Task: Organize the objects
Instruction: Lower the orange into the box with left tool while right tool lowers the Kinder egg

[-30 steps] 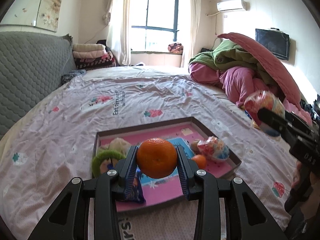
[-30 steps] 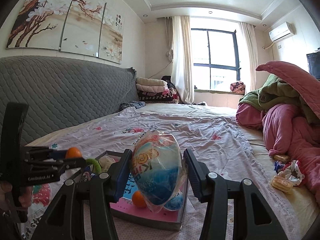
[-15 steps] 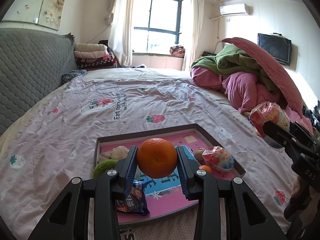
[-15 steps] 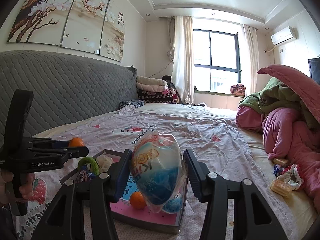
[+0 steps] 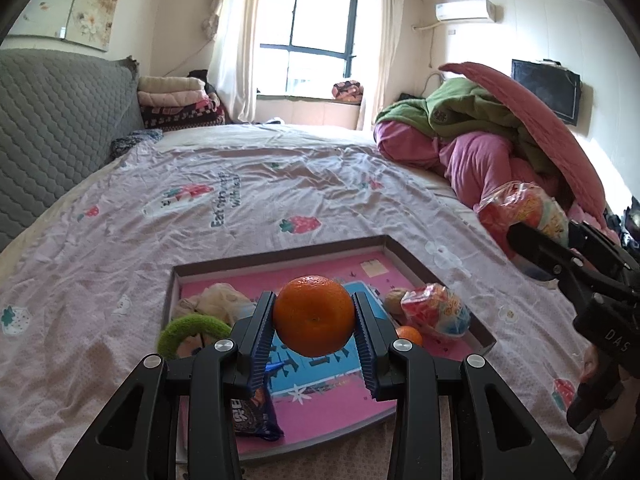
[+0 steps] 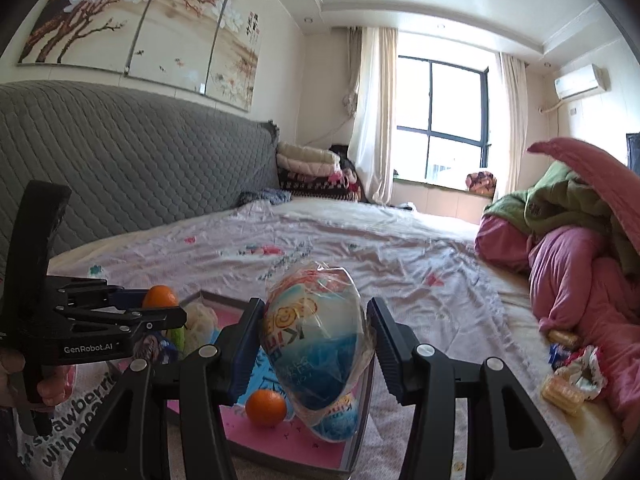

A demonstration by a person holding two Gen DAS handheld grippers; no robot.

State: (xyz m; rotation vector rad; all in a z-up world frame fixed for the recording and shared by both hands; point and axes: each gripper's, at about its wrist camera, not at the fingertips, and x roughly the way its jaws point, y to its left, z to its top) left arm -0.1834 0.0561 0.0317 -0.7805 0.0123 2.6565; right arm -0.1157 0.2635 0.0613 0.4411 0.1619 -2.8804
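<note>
Left wrist view is looking forward and downward, close over the pink tray (image 5: 404, 254), toward the window (image 5: 316, 36). Right wrist view is facing flatter, beside it. Both are sharing tray (image 6: 360, 446), bed (image 6: 400, 248), window (image 6: 444, 116).

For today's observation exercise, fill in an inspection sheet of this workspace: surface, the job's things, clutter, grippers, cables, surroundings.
Surface: bed sheet with strawberry print, wrinkled.
Job's things: shallow tray on the sheet, holding a small orange, a wrapped egg-shaped toy, a green ring, a dark snack packet.
Clutter: loose snack packets by the pink bedding.
Grippers: left gripper shut on a large orange; right gripper shut on a wrapped egg toy.
Cables: nothing seen.
Surroundings: grey headboard, window, folded blankets.
</note>
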